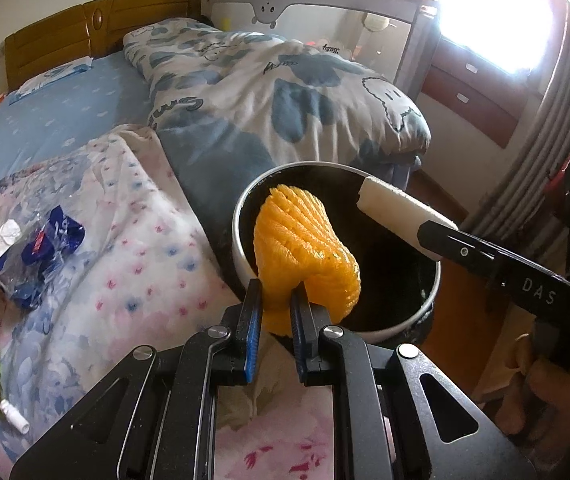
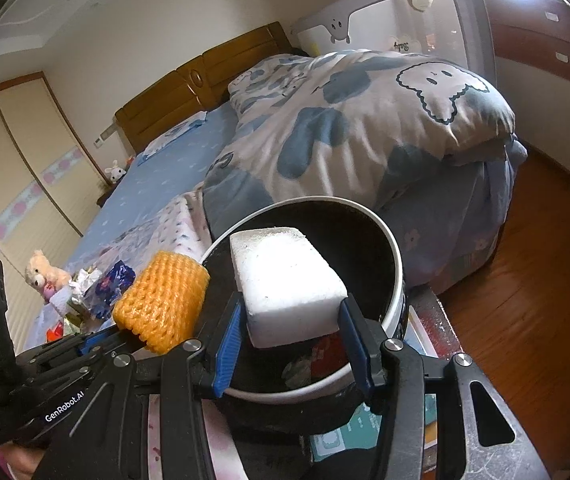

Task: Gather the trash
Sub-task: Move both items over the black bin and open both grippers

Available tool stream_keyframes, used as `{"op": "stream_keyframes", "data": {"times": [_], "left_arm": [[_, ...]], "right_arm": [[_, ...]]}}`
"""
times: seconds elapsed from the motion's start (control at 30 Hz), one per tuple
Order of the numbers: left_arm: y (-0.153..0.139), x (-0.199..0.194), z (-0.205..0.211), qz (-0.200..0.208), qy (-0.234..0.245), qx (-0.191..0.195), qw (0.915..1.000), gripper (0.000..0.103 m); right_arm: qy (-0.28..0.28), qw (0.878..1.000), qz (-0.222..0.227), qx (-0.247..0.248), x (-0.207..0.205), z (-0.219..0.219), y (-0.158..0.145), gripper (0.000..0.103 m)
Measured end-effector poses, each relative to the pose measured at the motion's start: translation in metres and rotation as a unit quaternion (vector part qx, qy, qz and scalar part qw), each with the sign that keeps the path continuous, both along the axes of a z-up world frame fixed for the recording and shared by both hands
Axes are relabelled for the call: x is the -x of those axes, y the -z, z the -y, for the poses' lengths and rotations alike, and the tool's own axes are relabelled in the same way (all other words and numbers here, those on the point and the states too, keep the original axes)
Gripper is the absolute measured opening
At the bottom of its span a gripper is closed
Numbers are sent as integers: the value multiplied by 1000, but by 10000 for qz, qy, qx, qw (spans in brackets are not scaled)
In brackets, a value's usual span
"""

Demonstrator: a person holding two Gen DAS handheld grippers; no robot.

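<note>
Both loads hung over the round white-rimmed, black-lined trash bin [image 1: 241, 216]: left tongs [image 1: 276, 300] clamped the orange foam fruit net [image 1: 305, 248], right tongs [image 2: 291, 330] the white foam block [image 2: 289, 276].

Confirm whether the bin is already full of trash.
No: the bin shows a dark, empty inside, while the white foam block sits in the right gripper.

Bed [image 1: 65, 120] bears folded quilt [image 1: 285, 92], floral blanket [image 1: 133, 248], scattered wrappers [image 1: 41, 256].
</note>
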State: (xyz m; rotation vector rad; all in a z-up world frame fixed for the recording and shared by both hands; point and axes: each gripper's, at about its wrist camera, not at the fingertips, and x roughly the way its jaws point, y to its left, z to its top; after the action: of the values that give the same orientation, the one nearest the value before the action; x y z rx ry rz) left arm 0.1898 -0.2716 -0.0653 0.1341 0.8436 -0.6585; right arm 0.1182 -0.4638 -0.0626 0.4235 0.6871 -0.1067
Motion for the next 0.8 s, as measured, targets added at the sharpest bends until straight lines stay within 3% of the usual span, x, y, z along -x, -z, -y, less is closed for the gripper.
{"op": "stream_keyframes", "data": {"times": [0.43, 0.53, 0.6, 0.7, 0.8], "left_arm": [[-7, -14, 17, -11, 26, 118, 9999, 15], [-8, -13, 19, -23, 78, 148, 9999, 29], [-7, -10, 17, 43, 55, 109, 9999, 48], [-2, -7, 10, 37, -8, 61, 10000, 51], [5, -5, -3, -92, -116, 81, 9999, 51]], "right_arm": [[-8, 9999, -128, 40, -15, 9, 5, 49], [-13, 9998, -185, 7, -18, 12, 6, 54], [11, 9997, -222, -52, -19, 15, 6, 55], [65, 9997, -226, -46, -18, 16, 7, 64], [75, 9997, -209, -85, -16, 15, 7, 64]]}}
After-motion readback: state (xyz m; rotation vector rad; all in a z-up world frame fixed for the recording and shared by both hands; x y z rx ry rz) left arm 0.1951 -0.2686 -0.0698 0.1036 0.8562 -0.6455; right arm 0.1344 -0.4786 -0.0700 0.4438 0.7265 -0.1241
